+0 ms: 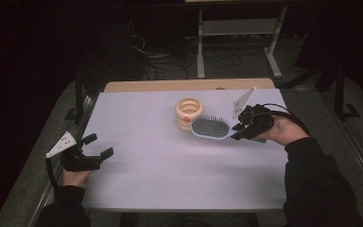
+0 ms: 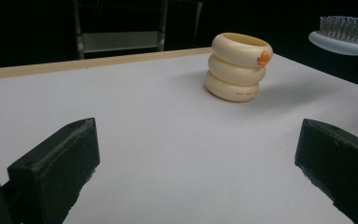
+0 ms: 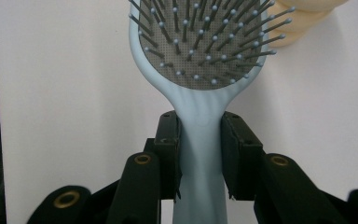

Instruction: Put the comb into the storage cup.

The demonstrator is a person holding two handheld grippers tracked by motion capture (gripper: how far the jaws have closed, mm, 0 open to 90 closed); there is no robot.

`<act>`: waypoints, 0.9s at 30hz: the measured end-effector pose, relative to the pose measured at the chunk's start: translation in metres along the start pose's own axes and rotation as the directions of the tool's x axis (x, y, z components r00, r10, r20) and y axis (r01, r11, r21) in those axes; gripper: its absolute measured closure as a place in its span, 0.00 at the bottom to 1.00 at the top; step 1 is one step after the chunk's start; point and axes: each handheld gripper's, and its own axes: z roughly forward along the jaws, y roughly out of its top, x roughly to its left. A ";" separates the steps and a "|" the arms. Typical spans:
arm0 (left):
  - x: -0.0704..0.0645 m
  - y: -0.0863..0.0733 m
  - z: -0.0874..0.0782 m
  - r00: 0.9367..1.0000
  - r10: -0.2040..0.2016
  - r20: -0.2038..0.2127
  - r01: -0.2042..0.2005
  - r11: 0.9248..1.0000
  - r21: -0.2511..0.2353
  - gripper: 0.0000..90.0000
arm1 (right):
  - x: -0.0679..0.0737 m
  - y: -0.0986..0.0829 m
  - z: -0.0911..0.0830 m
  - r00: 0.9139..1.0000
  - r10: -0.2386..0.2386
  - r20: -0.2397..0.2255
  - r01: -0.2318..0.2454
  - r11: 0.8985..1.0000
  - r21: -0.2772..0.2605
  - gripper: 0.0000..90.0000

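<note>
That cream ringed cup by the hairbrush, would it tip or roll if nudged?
The cream ringed cup stands upright on a broad base, so it would probably slide rather than tip. Knocked onto its side, its round bulging walls would likely roll. It looks like stiff, light plastic.

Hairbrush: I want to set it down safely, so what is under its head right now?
The hairbrush, held by the right gripper, hangs bristles-up over bare white table, beside the cream ringed holder. The table directly beneath the head is covered by it.

A cream ringed holder (image 1: 188, 113) with an orange spot stands upright just above centre on the white worktop (image 1: 160, 161).
</note>
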 end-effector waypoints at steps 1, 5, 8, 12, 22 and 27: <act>0.000 0.000 0.000 1.000 0.001 0.000 -0.001 1.000 0.000 0.00 | 0.000 0.001 -0.001 1.000 -0.004 0.002 0.004 1.000 0.001 0.76; 0.000 0.000 0.000 1.000 0.001 0.000 -0.001 1.000 0.001 0.00 | 0.000 0.003 -0.003 1.000 -0.004 0.005 0.004 1.000 0.000 0.76; 0.001 0.000 0.000 1.000 -0.001 -0.001 0.001 1.000 0.001 0.00 | -0.001 0.004 -0.006 1.000 -0.008 0.010 0.008 1.000 0.000 0.76; 0.000 0.000 0.000 1.000 0.000 0.002 0.000 1.000 0.006 0.00 | -0.001 0.008 -0.011 1.000 -0.013 0.009 0.013 1.000 -0.015 0.76; 0.000 0.004 0.001 1.000 0.006 0.014 -0.006 1.000 0.012 0.00 | -0.002 0.019 -0.017 1.000 -0.013 0.021 0.014 0.998 -0.055 0.76; -0.004 0.011 0.003 1.000 0.006 0.027 -0.006 1.000 0.008 0.00 | -0.001 0.027 -0.020 0.999 -0.026 0.030 0.028 0.998 -0.055 0.76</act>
